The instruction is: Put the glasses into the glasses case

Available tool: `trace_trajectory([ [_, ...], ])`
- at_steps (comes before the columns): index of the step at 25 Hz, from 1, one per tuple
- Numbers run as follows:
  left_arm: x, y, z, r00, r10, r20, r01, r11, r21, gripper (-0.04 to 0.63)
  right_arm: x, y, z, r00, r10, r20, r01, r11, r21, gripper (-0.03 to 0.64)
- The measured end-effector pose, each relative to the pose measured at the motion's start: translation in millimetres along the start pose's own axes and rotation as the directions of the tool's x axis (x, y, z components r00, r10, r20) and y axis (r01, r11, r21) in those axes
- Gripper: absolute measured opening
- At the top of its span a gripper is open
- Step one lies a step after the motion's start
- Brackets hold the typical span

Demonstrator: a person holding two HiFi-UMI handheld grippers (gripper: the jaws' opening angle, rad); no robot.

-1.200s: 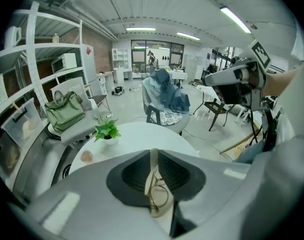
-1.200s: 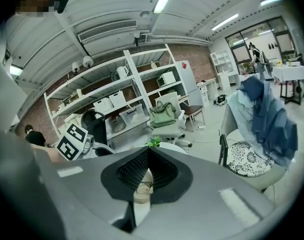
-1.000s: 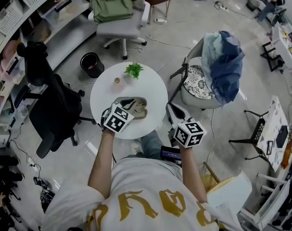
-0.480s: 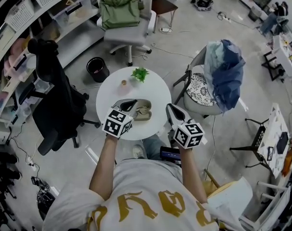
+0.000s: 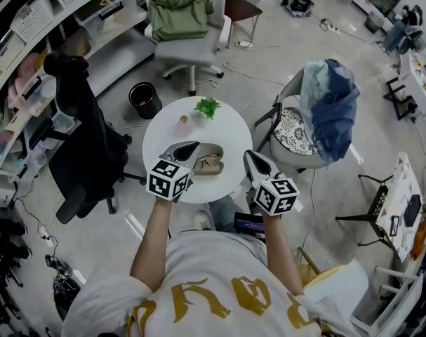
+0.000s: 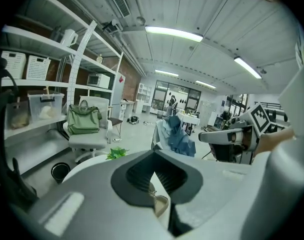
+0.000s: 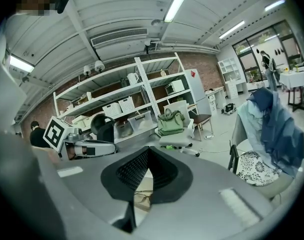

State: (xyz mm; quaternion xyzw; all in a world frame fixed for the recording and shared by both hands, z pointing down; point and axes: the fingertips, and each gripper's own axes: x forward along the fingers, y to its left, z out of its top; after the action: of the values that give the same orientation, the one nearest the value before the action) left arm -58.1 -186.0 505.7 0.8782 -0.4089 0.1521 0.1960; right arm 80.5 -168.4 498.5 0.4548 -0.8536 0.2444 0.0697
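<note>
The glasses case [image 5: 211, 152] is beige and lies open near the middle of the round tabletop [image 5: 163, 128]. The thin-framed glasses [image 5: 211, 165] appear to lie inside it. Its long axis runs left to right, along the near edge. Since a second ago the left hand-held gripper [image 5: 187, 148] has drawn back off the case's left end. It and the right hand-held gripper [image 5: 248, 157] at the near-right edge are both clenched and empty.

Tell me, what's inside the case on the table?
Glasses seem to lie in the open case. The left gripper covers its left end, so that part cannot be seen.
</note>
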Motion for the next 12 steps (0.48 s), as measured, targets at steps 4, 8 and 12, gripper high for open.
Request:
trace_trajectory([
  [4, -0.6, 2.1, -1.3, 1.000, 0.003, 0.002, -0.003, 1.000, -0.008, 0.000, 1.4, -0.2, -1.3, 1.000, 0.006, -0.002, -0.006, 1.000, 0.006, 0.023],
  [8, -0.3, 2.2, -4.5, 1.000, 0.010, -0.017, -0.009, 1.000, 0.013, 0.000, 1.5, 4.8, -0.6, 1.000, 0.030, -0.005, -0.030, 1.000, 0.004, 0.023],
  [12, -1.6, 4.0, -6.4, 1.000, 0.013, -0.015, -0.013, 1.000, 0.015, 0.000, 1.8, 3.6, -0.8, 1.000, 0.025, -0.005, -0.025, 1.000, 0.007, 0.023],
])
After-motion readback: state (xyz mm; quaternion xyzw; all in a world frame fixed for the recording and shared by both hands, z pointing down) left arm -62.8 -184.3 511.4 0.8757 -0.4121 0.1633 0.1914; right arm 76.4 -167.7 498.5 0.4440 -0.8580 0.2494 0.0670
